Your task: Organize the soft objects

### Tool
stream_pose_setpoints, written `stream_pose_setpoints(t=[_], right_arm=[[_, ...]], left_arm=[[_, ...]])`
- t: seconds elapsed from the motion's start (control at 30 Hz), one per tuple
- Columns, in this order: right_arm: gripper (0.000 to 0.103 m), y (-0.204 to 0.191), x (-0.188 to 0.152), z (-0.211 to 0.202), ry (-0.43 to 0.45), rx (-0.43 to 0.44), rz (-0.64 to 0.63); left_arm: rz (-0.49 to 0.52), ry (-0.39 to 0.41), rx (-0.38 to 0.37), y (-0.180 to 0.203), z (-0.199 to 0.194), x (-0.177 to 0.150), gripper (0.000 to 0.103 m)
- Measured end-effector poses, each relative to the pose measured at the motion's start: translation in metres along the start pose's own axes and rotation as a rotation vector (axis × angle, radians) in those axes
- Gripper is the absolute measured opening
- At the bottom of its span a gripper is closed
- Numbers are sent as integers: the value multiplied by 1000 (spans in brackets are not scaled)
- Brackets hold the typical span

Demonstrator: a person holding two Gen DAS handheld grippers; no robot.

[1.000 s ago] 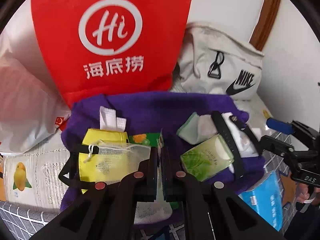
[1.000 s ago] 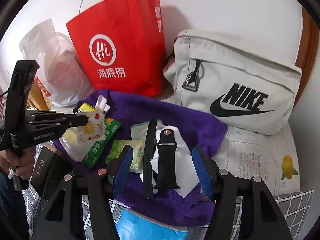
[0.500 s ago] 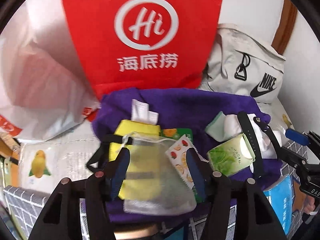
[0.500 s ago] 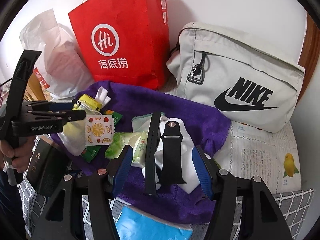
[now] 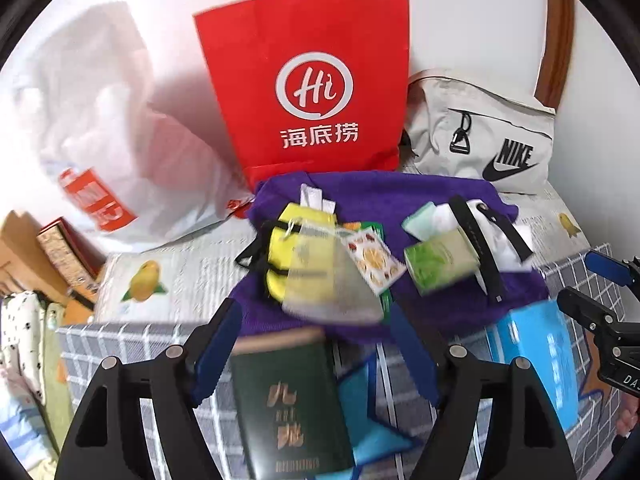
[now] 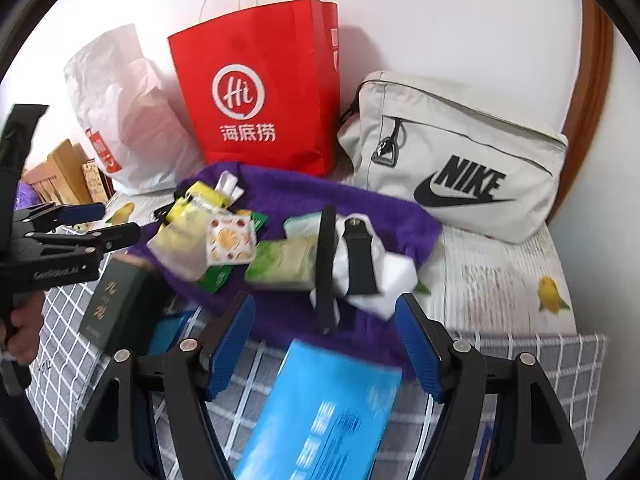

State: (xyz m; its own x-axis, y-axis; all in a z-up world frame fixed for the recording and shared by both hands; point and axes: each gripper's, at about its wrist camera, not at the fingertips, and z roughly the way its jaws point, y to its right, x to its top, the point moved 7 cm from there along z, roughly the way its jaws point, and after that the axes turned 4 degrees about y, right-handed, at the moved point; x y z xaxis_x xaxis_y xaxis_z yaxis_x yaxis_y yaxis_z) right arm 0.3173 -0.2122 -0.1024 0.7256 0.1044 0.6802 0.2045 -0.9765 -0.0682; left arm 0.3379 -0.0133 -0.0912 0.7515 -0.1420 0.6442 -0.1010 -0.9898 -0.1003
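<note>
Jaws of the left gripper are opening, nothing between them; the mesh pouch lies on the purple towel. The right gripper is opening too, empty, before the black watch strap.

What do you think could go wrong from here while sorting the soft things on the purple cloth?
The mesh pouch overlaps the fruit-print sachet, so a grasp may drag both. The black watch strap lies across the green tissue pack and could be pulled along. Both the left gripper and right gripper are opening, empty.
</note>
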Motion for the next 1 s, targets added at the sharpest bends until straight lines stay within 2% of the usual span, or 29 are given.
stream_pose_setpoints(t=[0.07, 0.17, 0.3, 0.43, 0.57, 0.67, 0.83, 1.0], right_arm=[[77, -8, -5, -12, 4, 16, 9], [83, -17, -13, -33, 25, 19, 30], [84, -30, -26, -62, 52, -3, 28], [92, -36, -40, -91, 90, 5, 44], [93, -37, -58, -117, 110, -13, 50], [94, -37, -71, -136, 130, -16, 56], [95, -35, -95, -162, 152, -27, 63], [95, -33, -114, -181, 167, -40, 65]], left_arm=[[-5, 13, 0, 2, -21, -9, 75], [-14, 34, 0, 5, -50, -23, 83], [-25, 66, 21, 5, -83, -42, 85], [-36, 97, 19, 8, -115, -65, 87], [-61, 141, 43, 6, -143, -83, 93], [-98, 163, 78, 1, -158, -96, 93], [-136, 150, -5, 11, -176, -122, 93], [-94, 151, 7, 25, -190, -139, 93]])
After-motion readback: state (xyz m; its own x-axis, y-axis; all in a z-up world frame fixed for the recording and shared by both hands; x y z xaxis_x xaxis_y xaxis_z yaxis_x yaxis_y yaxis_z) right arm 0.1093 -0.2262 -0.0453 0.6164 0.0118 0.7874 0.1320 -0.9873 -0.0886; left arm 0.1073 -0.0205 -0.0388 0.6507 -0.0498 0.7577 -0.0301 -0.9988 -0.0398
